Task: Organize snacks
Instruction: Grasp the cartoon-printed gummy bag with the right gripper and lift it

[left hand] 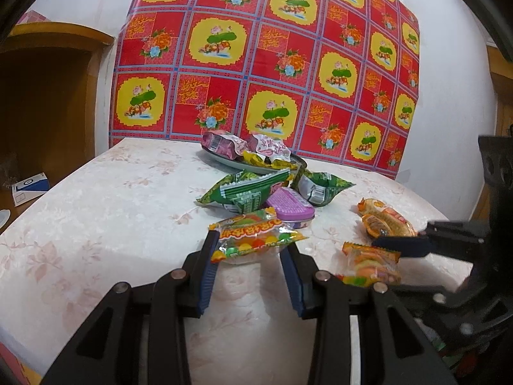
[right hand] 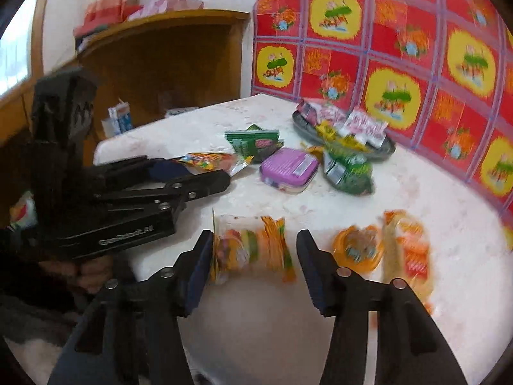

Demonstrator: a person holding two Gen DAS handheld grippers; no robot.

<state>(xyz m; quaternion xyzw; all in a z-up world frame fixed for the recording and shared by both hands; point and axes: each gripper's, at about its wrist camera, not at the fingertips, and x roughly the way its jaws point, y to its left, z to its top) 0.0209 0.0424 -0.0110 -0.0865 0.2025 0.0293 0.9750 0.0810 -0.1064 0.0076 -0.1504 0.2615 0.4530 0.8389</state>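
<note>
A round table covered with a pale, faintly flowered cloth (left hand: 96, 211) is taken as the landmark. At its far edge, against a red and yellow checked sheet with flower prints (left hand: 263, 64), a dark oval dish (left hand: 224, 160) is seen, loaded with pink-and-white and yellow wrapped snacks (left hand: 269, 147). Just in front of the dish, toward the table's middle, two green foil snack packets (left hand: 243, 192) are laid, with a flat purple rectangular tin (left hand: 288, 207) between and touching them.

The left gripper (left hand: 253, 250) is held above the near part of the table, its blue-padded jaws closed on a clear packet of multicoloured gummy candies (left hand: 256, 234), which is pinched at its lower edge and lifted clear of the cloth.

On the right side of the table, a second clear packet of coloured gummies (right hand: 253, 247) is seen lying between the fingers of the right gripper (right hand: 255, 256). These jaws are spread apart; the packet's left end is at the left pad, while a gap is left at the right pad, so it is not pinched. The right wrist view is blurred, so contact at the left pad may be only apparent. Just beyond that gripper, nearer the table's right edge, an orange plastic jelly cup (right hand: 359, 247) and an orange-and-red wrapped snack (right hand: 410, 250) are laid side by side.

A brown wooden shelf unit (right hand: 166, 64) is visible behind the table's left side.
</note>
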